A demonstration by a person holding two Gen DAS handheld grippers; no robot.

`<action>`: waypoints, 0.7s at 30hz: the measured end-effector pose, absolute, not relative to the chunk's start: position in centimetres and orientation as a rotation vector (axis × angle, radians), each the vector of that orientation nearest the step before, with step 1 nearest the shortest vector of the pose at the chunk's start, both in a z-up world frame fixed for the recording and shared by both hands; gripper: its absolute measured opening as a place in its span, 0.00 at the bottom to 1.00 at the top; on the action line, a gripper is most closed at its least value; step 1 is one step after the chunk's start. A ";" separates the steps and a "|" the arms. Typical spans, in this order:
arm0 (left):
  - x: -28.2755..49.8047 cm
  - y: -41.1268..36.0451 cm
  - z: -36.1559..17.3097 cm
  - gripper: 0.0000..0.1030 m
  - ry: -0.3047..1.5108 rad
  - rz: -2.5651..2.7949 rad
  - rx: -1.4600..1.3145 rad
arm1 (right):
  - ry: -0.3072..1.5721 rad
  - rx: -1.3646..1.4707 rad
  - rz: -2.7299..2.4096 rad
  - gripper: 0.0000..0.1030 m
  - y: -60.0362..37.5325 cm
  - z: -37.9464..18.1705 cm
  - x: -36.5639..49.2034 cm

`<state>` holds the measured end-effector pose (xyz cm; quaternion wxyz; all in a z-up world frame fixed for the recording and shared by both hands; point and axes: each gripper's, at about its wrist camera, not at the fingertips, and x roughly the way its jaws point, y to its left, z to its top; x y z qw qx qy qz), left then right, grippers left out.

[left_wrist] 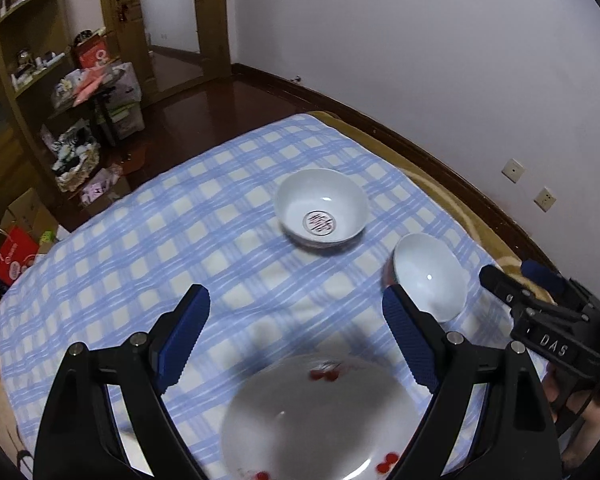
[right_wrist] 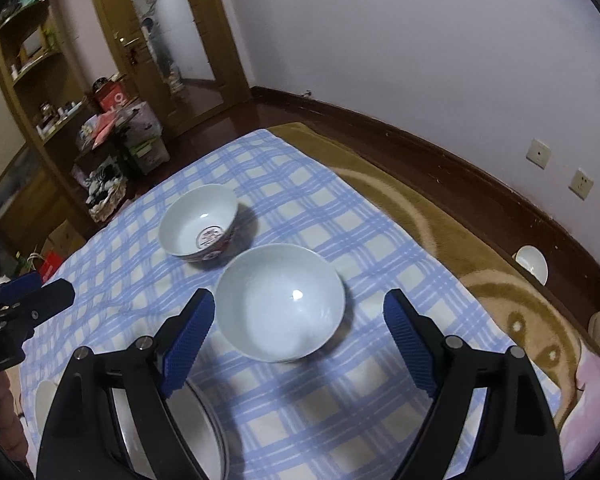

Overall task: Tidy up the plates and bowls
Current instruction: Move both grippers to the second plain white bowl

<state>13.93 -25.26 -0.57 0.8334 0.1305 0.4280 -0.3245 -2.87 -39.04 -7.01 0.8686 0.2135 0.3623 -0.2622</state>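
Both my grippers, left (left_wrist: 296, 336) and right (right_wrist: 299, 334), gape empty; plain bowl (right_wrist: 280, 308) nearest right, best pinched squarely at rim.

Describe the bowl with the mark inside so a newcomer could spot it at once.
On the blue checked cloth, two white bowls sit side by side. The marked bowl is the farther one in the right wrist view. A round red emblem on its floor sets it apart from the plain bowl.
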 end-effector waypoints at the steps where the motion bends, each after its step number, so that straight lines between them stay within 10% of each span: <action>1: 14.0 -25.9 -0.8 0.85 0.909 -0.693 0.279 | 0.762 0.453 -0.547 0.88 -39.5 -7.4 -2.9; 21: 15.0 -34.6 -7.8 0.84 1.043 -0.776 0.366 | 0.834 0.585 -0.535 0.73 -44.0 -13.8 -2.7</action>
